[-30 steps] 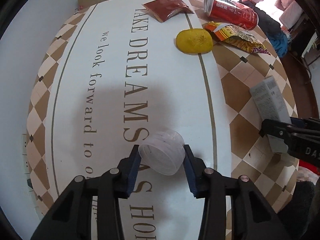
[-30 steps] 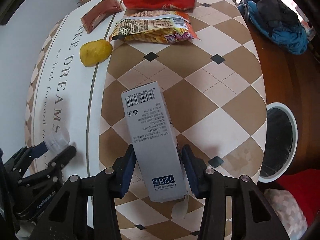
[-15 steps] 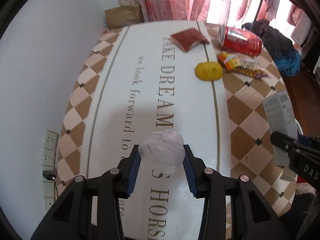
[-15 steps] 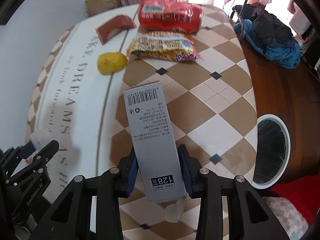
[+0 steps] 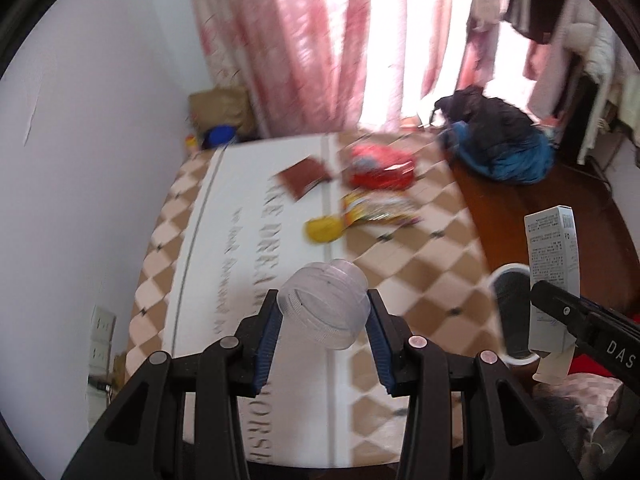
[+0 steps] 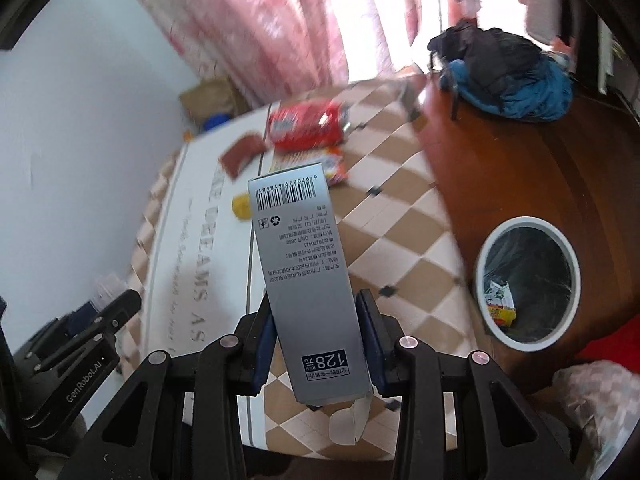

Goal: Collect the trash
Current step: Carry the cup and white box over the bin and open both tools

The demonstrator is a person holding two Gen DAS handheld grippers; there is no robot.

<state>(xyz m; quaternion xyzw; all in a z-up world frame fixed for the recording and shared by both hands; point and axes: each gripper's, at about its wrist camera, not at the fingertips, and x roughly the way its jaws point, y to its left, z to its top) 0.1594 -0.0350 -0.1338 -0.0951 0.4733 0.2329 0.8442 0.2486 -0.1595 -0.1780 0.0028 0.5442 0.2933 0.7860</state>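
My left gripper (image 5: 323, 320) is shut on a clear plastic cup (image 5: 324, 306), held high above the table (image 5: 224, 240). My right gripper (image 6: 316, 320) is shut on a grey carton box (image 6: 308, 276) with a barcode, also lifted; the box shows at the right of the left wrist view (image 5: 554, 264). A white-rimmed trash bin (image 6: 528, 280) with a black liner stands on the floor right of the table and holds some wrappers. On the table lie a red can (image 6: 306, 126), a snack bag (image 5: 376, 210), a yellow lump (image 5: 324, 230) and a dark red sachet (image 5: 306, 176).
A white wall runs along the left. Pink curtains (image 5: 320, 40) hang behind the table. A blue and black bundle of clothes (image 6: 504, 76) lies on the wooden floor at the far right. A brown paper bag (image 5: 220, 110) sits in the far corner.
Both grippers have risen well above the table with the cup and the box still held. The views have tilted up, and the trash bin has come into fuller view.
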